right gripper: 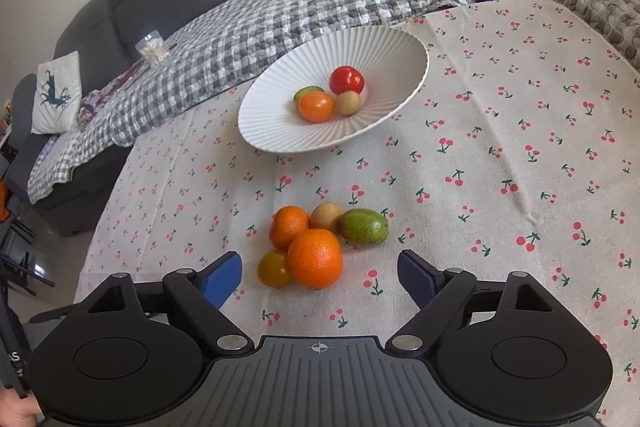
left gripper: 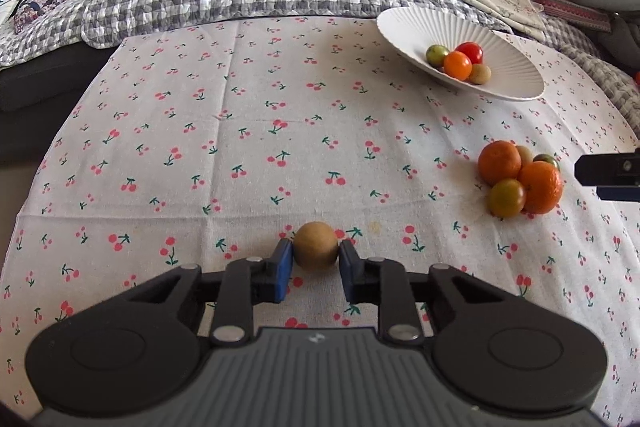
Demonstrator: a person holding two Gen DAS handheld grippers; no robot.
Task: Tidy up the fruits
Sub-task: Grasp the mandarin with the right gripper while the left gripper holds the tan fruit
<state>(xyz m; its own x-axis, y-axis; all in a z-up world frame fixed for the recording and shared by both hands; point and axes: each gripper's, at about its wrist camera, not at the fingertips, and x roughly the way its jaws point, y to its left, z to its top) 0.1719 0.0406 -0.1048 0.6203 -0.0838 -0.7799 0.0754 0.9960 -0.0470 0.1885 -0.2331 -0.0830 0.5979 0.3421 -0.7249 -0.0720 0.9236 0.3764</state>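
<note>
Left wrist view has the left gripper [left gripper: 316,259] pinching a small brown round fruit [left gripper: 316,245] on the cherry-print tablecloth [left gripper: 240,131] near its front edge. Four small fruits already lie in the white ribbed bowl [left gripper: 516,83] toward the far right corner; a cluster of five [left gripper: 520,183] waits on the cloth, so I judge the job roughly half done. Only the right wrist view shows the right gripper [right gripper: 320,275] spread wide around the near orange [right gripper: 315,258], and the green fruit [right gripper: 365,226] in full.
</note>
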